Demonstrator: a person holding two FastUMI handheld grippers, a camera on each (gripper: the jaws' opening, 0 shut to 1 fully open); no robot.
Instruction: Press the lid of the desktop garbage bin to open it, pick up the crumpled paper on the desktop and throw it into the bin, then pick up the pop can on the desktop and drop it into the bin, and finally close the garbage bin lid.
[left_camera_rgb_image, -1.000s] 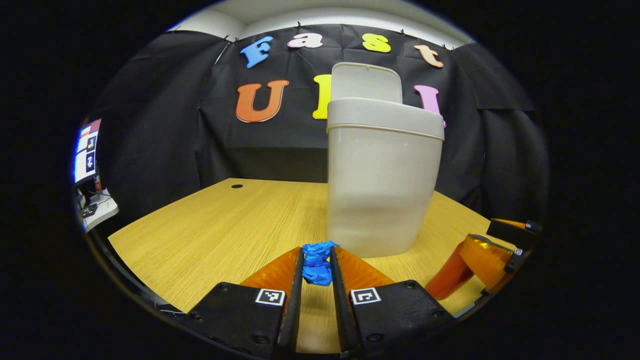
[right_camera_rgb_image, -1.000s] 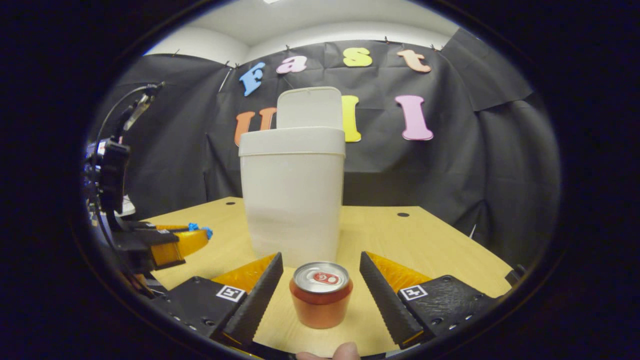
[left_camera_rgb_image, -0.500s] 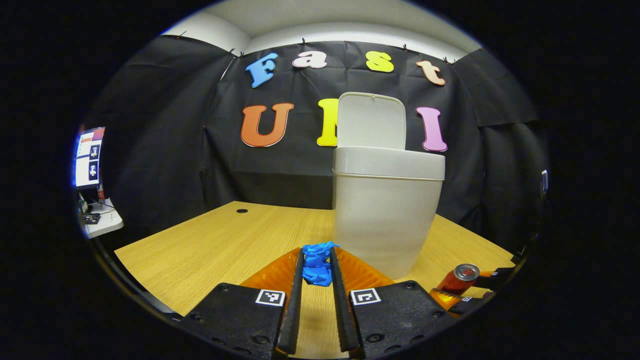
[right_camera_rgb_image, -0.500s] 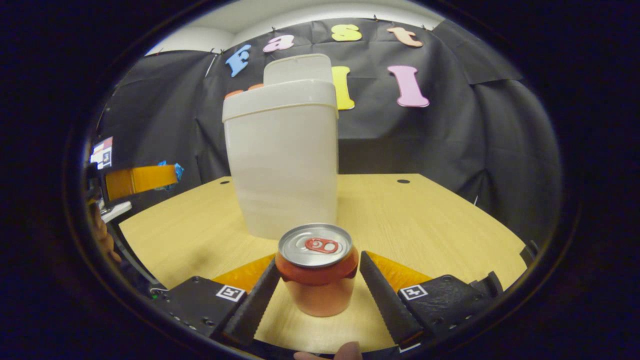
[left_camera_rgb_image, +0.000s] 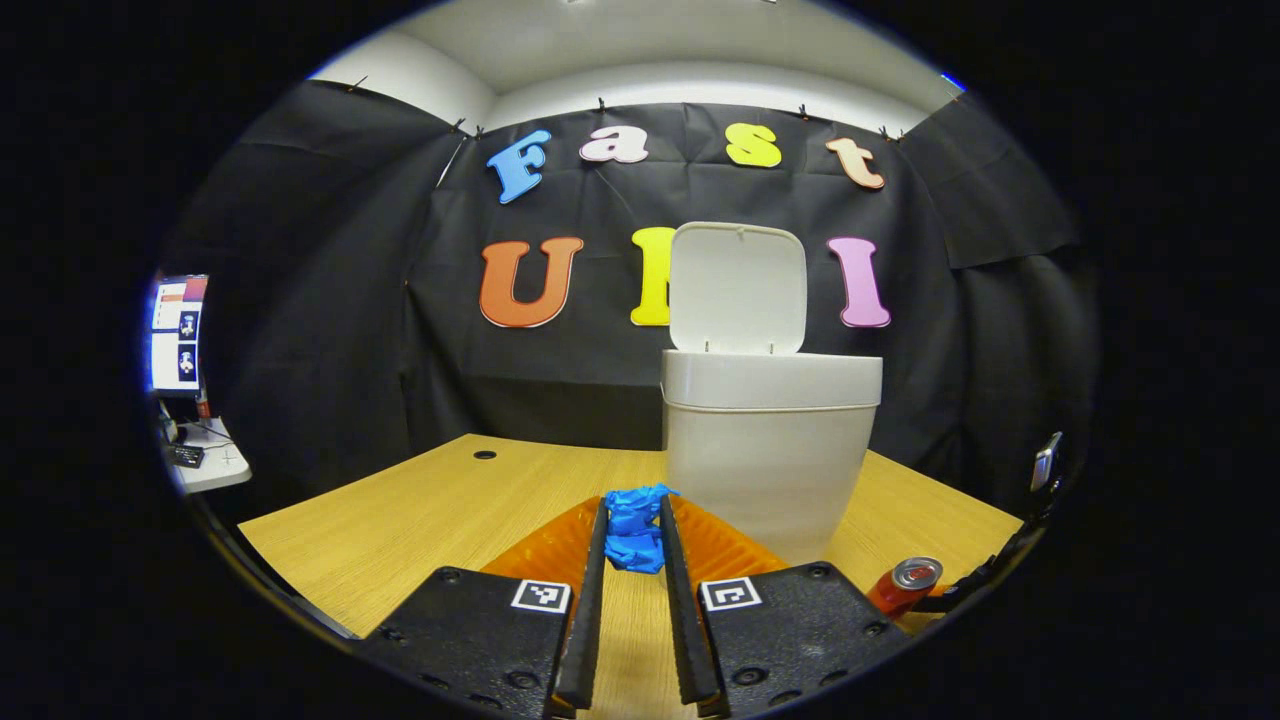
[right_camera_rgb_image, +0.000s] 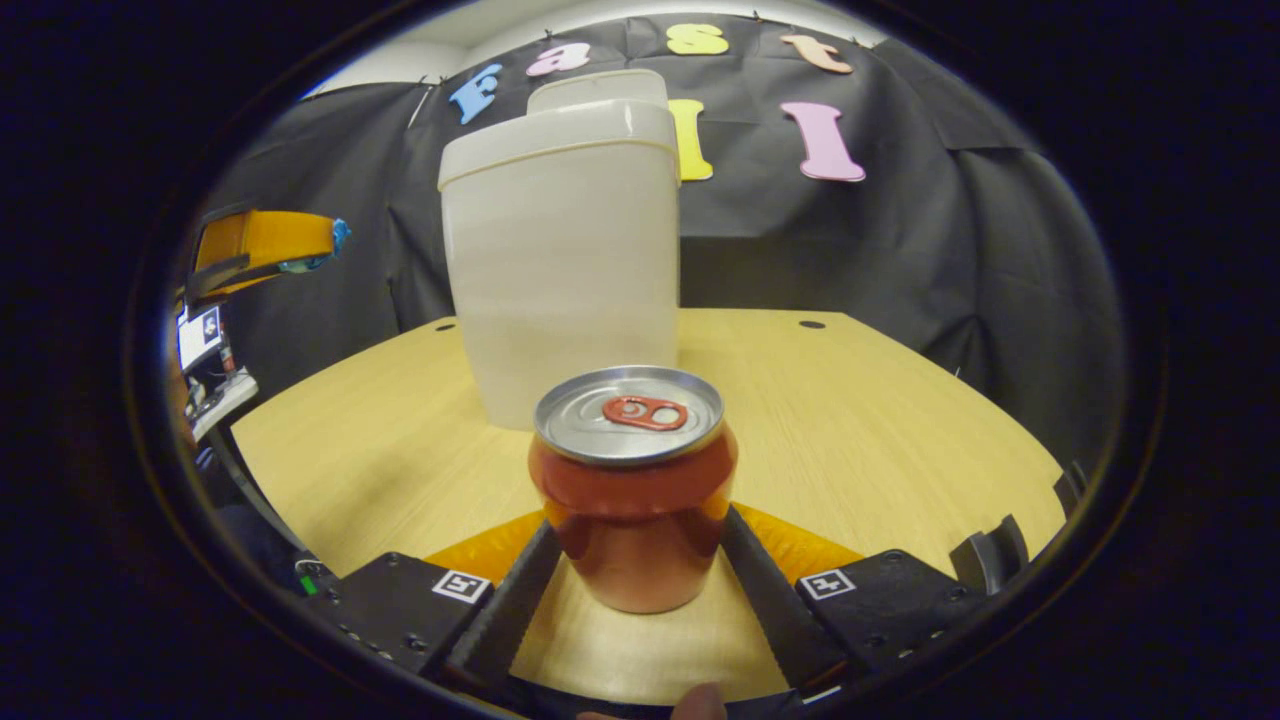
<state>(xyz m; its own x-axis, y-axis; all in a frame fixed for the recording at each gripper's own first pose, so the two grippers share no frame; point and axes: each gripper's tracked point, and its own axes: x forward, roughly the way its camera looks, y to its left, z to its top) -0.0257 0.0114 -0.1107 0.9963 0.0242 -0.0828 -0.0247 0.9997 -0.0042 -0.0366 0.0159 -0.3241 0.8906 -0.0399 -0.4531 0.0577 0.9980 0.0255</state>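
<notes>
My left gripper (left_camera_rgb_image: 633, 508) is shut on the blue crumpled paper (left_camera_rgb_image: 633, 535) and holds it off the wooden table (left_camera_rgb_image: 430, 510). Just ahead and to the right stands the white bin (left_camera_rgb_image: 770, 460), its lid (left_camera_rgb_image: 738, 288) tipped upright and open. The red pop can (left_camera_rgb_image: 905, 583) stands low at the right. In the right gripper view the can (right_camera_rgb_image: 632, 490) stands upright on the table between the spread fingers of my open right gripper (right_camera_rgb_image: 638, 525). The bin (right_camera_rgb_image: 560, 260) rises behind it. My left gripper (right_camera_rgb_image: 265, 245) hangs high at the left, a bit of blue paper (right_camera_rgb_image: 338, 235) at its tip.
A side desk with a lit screen (left_camera_rgb_image: 175, 330) sits beyond the table's left edge. Cable holes (left_camera_rgb_image: 485, 454) (right_camera_rgb_image: 812, 324) mark the tabletop near the back. A person's fingertip (right_camera_rgb_image: 700, 702) shows at the bottom of the right gripper view.
My left gripper has risen with the paper, so the bin sits lower in its view. My right gripper has moved forward, and the can now stands deep between its fingers.
</notes>
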